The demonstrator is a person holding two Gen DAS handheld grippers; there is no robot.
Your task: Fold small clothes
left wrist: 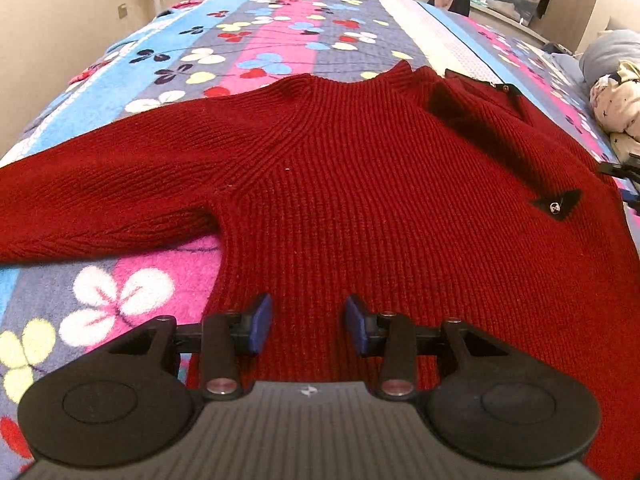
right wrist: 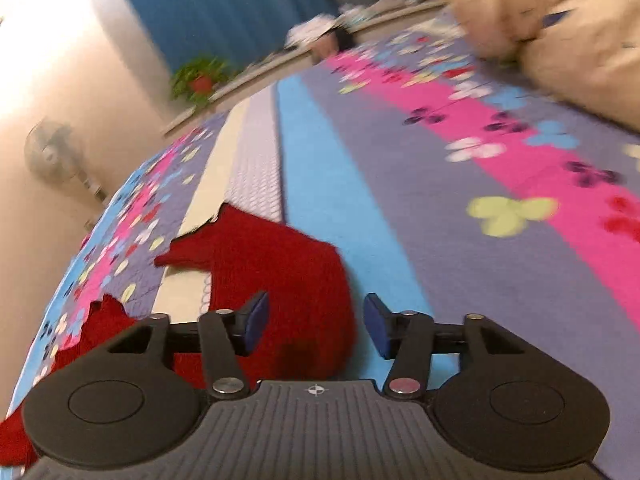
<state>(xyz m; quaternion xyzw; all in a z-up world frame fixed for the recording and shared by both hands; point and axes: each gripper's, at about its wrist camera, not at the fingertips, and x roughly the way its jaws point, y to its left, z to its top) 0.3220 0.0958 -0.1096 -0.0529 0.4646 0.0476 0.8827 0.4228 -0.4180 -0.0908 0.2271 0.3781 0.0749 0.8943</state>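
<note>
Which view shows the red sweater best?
The left wrist view: the sweater lies spread across the blanket, sharp, with neckline, one sleeve and body visible. The right wrist view is motion-blurred and shows only a sleeve-like part and scraps of it.

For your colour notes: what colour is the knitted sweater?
Dark red ribbed knitted sweater; clearest in the left wrist view.

No readable text, brand name or number in either view. Only marks: small white crosshair sign on ribbed grey body of left gripper (left wrist: pixel 308 330), near edge of view; same crosshair sign on body of right gripper (right wrist: pixel 316 330). Round metal emblem on black triangular patch (left wrist: pixel 556 205) at right side of red sweater (left wrist: pixel 360 184); emblem too small to read. Right wrist view blurred; nothing legible there.
</note>
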